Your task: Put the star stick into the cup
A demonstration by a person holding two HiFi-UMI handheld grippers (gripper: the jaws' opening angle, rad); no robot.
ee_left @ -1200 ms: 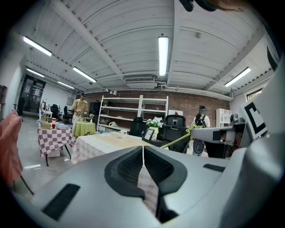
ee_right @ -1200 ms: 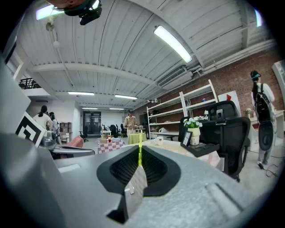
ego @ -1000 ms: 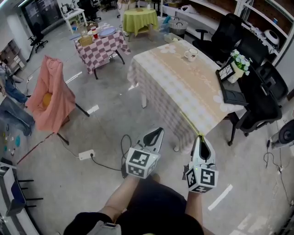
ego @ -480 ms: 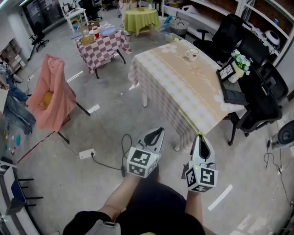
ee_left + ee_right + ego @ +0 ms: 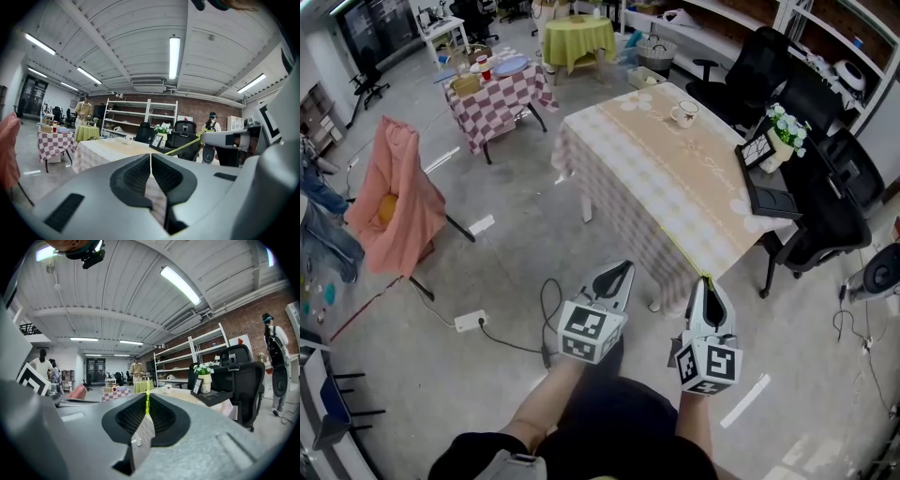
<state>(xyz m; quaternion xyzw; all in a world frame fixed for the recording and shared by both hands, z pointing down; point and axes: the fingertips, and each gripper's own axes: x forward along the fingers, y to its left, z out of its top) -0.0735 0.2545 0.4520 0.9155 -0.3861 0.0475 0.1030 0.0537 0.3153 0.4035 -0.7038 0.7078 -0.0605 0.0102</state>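
Surface [image 5: 694,178] shifted slightly left in view; left claw [image 5: 623,269] closed, empty; right claw [image 5: 706,281] clamped on star stick [image 5: 685,250]; cup [image 5: 683,114] on surface.

Left gripper [image 5: 622,269], right gripper [image 5: 705,283]: pale grey shells, black ribbed pads [image 5: 136,176], black-and-white marker cubes [image 5: 591,330] nearest the dark-clothed torso [image 5: 609,427].

A pink cloth [image 5: 392,202] hung over a chair on the concrete floor, near a checkered table [image 5: 492,94]. Black office chairs [image 5: 750,70] and potted flowers [image 5: 787,127] flanked the long surface [image 5: 675,178].
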